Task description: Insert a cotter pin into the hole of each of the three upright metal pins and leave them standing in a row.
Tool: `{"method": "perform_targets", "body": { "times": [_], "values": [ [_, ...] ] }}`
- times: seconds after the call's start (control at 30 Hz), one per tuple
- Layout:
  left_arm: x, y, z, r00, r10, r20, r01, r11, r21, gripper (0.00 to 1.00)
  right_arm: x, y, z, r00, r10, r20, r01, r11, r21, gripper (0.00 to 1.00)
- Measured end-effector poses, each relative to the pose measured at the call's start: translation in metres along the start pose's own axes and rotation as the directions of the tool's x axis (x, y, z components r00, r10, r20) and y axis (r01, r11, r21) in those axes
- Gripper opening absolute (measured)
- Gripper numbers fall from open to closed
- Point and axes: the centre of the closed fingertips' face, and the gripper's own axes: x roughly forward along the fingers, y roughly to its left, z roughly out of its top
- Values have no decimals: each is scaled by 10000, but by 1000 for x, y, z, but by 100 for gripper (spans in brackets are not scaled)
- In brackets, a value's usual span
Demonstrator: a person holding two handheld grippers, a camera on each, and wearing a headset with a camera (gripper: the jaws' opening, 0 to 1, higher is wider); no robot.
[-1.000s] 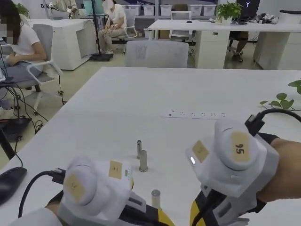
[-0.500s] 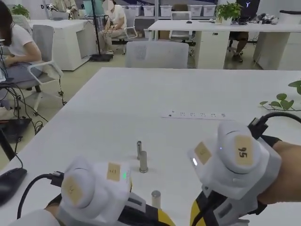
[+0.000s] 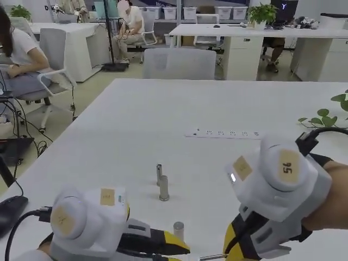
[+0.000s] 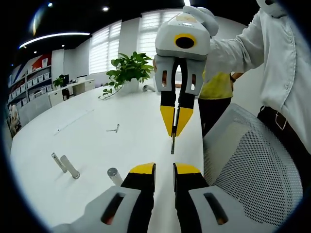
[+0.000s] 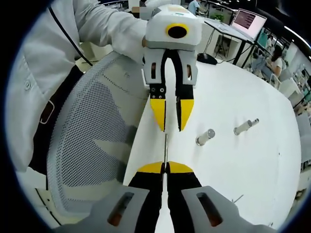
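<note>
And the right tongs (image 5: 165,168) clamp the cotter pin (image 5: 165,145); left tongs (image 4: 164,171) apart, empty, nearest pin (image 4: 114,175) at their nine o'clock.

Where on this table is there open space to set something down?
Bare tabletop runs from the power strip to the far edge, and left of the metal pins. Crowded near you: left claw, right claw holding a cotter pin.
</note>
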Motion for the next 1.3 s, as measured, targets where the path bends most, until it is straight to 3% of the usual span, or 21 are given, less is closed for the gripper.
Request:
{"method": "perform_targets", "body": {
  "times": [0.33,0.6,0.83,1.03,1.3],
  "values": [
    [-5,39,-25,9952,952,-222,-957,9952,-209,18,0,-8,-8,9999,-151,32,149,9985,524,2],
    [4,59,-44,9930,1110,-409,-1122,9933,-271,21,0,-12,-14,9998,-173,1,173,9968,786,2],
    [13,78,-54,9921,1209,-341,-1220,9920,-332,23,1,-16,-19,9998,-196,-14,196,9941,1063,2],
    [24,85,-59,9924,1123,-498,-1125,9936,-20,23,3,-21,-19,9996,-265,74,253,9907,1341,2],
    [38,85,-58,9976,653,-217,-648,9977,213,20,5,-22,-24,9998,-201,5,198,9875,1564,2]
  ]
}}
